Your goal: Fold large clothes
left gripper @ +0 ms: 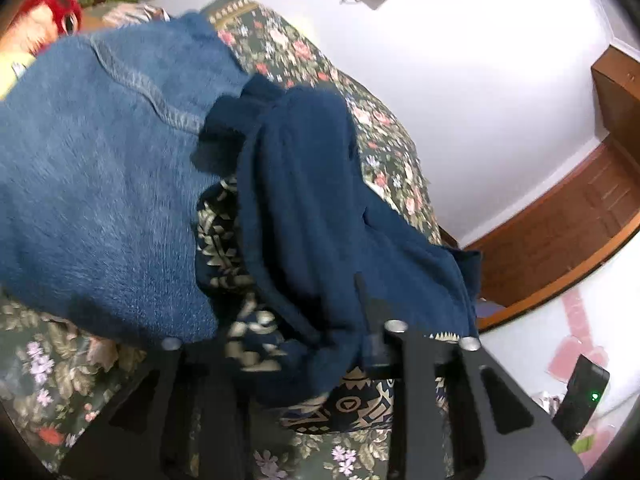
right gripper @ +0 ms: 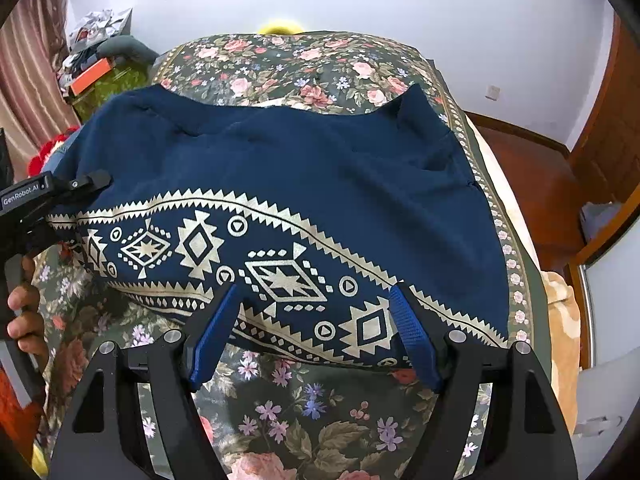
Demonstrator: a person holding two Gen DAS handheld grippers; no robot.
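A large navy garment (right gripper: 304, 168) with a cream geometric border lies spread on a floral bedspread (right gripper: 304, 408). My right gripper (right gripper: 314, 292) is open, its blue-padded fingers (right gripper: 212, 332) hovering over the patterned hem, not closed on it. My left gripper (left gripper: 320, 344) is shut on a bunched fold of the same navy garment (left gripper: 304, 200); cloth hides its fingertips. It also shows in the right wrist view (right gripper: 86, 182) at the garment's left edge. A blue denim garment (left gripper: 100, 168) lies beside it.
The floral bedspread (left gripper: 56, 376) covers the bed. A cluttered side table (right gripper: 100, 60) stands at the back left, a red fuzzy item (left gripper: 52, 12) beyond the denim. A wooden door and baseboard (right gripper: 600, 152) are at the right, a white wall behind.
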